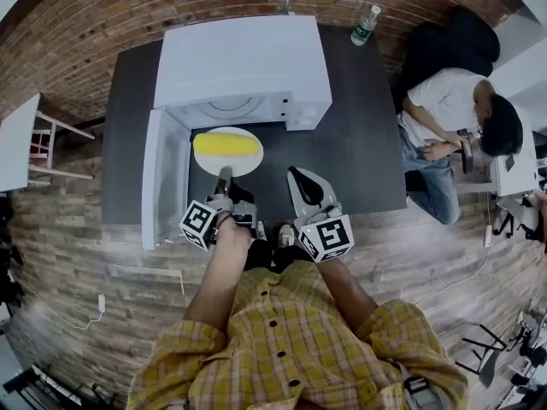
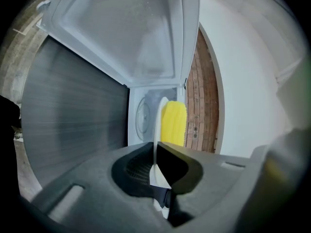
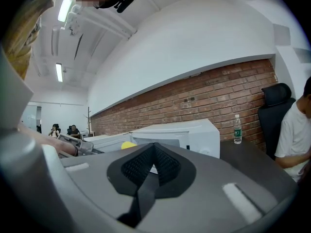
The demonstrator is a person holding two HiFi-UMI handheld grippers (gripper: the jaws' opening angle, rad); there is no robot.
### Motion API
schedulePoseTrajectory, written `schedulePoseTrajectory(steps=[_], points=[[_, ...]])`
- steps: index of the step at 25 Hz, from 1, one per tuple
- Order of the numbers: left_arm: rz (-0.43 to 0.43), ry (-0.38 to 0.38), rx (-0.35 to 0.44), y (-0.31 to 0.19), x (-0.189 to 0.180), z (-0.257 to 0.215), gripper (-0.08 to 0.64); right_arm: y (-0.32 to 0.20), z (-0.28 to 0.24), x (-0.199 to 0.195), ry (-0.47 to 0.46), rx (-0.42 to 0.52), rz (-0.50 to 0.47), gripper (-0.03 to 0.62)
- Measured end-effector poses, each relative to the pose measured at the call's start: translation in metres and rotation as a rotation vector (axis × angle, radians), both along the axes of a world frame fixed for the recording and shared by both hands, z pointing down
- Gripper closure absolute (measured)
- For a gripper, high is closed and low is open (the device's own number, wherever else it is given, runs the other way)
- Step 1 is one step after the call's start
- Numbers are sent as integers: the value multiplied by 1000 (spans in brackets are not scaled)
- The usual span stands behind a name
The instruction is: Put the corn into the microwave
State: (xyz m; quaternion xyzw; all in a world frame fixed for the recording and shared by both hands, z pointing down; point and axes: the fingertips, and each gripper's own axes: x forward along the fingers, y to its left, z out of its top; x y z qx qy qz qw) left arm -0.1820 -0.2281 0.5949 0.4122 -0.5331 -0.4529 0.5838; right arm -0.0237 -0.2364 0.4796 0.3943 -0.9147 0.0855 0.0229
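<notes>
A yellow corn cob (image 1: 226, 144) lies on a white plate (image 1: 248, 165) on the dark table, just in front of the white microwave (image 1: 244, 62). Its door (image 1: 162, 178) stands swung open to the left. My left gripper (image 1: 224, 176) is shut on the plate's near rim. In the left gripper view the plate (image 2: 159, 125) shows edge-on between the jaws of the left gripper (image 2: 155, 166), with the corn (image 2: 173, 123) on it and the oven's turntable (image 2: 142, 114) beyond. My right gripper (image 1: 297, 175) hovers beside the plate, shut and empty; the right gripper view shows it (image 3: 154, 166) facing the microwave (image 3: 194, 132).
Two water bottles (image 1: 365, 24) stand at the table's far edge by the brick wall. A seated person (image 1: 449, 109) and a black chair (image 1: 466, 41) are at the right end of the table. A white side table (image 1: 17, 143) stands at the left.
</notes>
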Motion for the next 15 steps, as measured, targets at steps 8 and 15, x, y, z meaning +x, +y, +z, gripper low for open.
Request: schedulePoseTrajectory(steps=[8, 15], points=[[2, 7, -16, -39, -15, 22, 546, -17, 14, -12, 20, -22, 15, 589], [19, 9, -56, -65, -22, 45, 546, -35, 15, -21, 36, -22, 20, 589]])
